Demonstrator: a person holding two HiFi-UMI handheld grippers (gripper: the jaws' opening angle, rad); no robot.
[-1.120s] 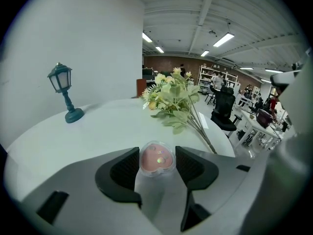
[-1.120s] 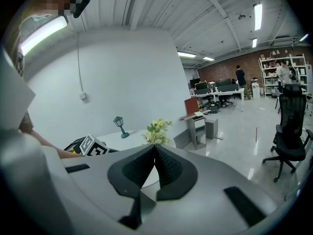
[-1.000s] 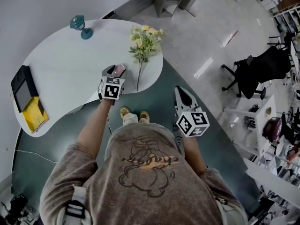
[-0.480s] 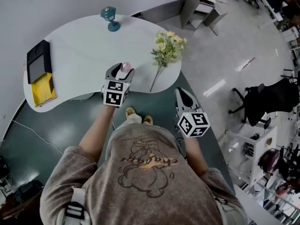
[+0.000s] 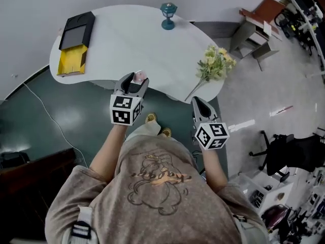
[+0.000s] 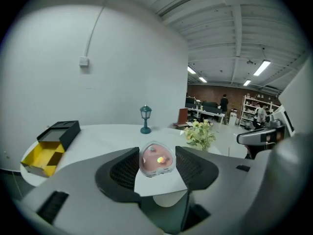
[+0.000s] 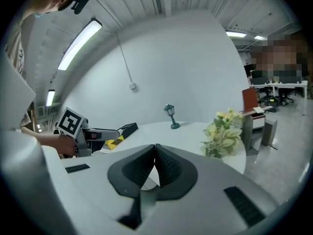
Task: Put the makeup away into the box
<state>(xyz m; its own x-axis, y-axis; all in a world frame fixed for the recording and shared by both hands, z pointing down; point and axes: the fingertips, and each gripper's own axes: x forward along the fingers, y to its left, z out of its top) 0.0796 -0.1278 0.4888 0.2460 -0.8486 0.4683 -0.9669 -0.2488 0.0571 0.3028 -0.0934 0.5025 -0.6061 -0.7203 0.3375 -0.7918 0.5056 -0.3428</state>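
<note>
A pink makeup piece in a clear shell (image 5: 138, 76) sits between the jaws of my left gripper (image 5: 133, 81), which is shut on it. I hold it above the near edge of the white table (image 5: 127, 44). In the left gripper view the pink makeup piece (image 6: 156, 159) fills the gap of the left gripper (image 6: 156, 154). The box (image 5: 71, 60), yellow inside with a black lid folded back, lies open at the table's far left; the left gripper view has the box (image 6: 48, 149) at left. My right gripper (image 5: 199, 104) is shut and empty; the right gripper view shows the right gripper (image 7: 155, 154) with jaws touching.
A small teal lamp (image 5: 168, 15) stands at the table's back edge. A bunch of pale yellow flowers (image 5: 214, 65) lies at the table's right end. A dark cabinet (image 5: 30, 172) is at lower left, and an office chair (image 5: 294, 154) stands on the floor at right.
The view has swung, so the table and box now sit higher and more central. My left gripper has risen and moved toward the table with the pink piece. My right gripper moved along beside it.
</note>
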